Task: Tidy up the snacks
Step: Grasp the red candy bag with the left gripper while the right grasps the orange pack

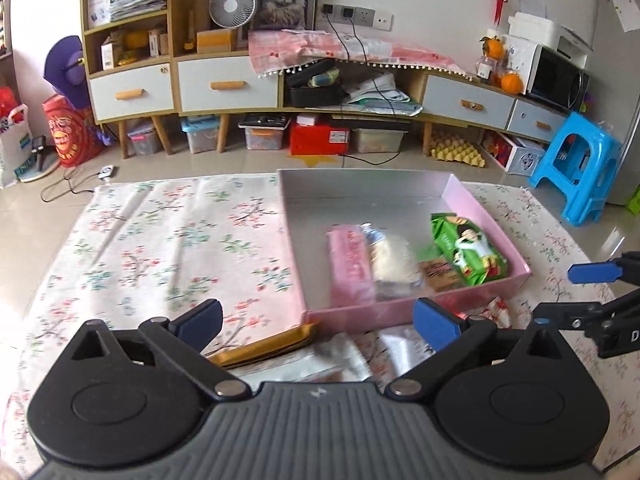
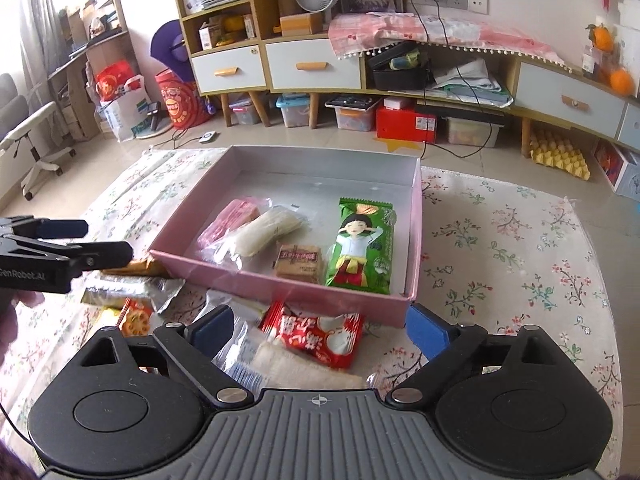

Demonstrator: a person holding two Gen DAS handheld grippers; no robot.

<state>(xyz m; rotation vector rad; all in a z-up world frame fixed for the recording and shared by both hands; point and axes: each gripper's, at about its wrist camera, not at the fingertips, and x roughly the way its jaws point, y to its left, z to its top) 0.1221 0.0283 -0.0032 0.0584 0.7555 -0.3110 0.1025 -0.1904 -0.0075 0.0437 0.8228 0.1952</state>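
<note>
A pink box lies open on the floral cloth. In it lie a pink pack, a clear pack of white crackers, a small brown pack and a green pack. My left gripper is open and empty above a yellow-brown pack and a silver pack. My right gripper is open and empty above a red pack and a clear cracker pack.
An orange-patterned pack lies left of the red pack, in front of the box. A blue plastic stool stands at the right. A long cabinet with storage bins beneath runs along the back wall. An office chair stands at the far left.
</note>
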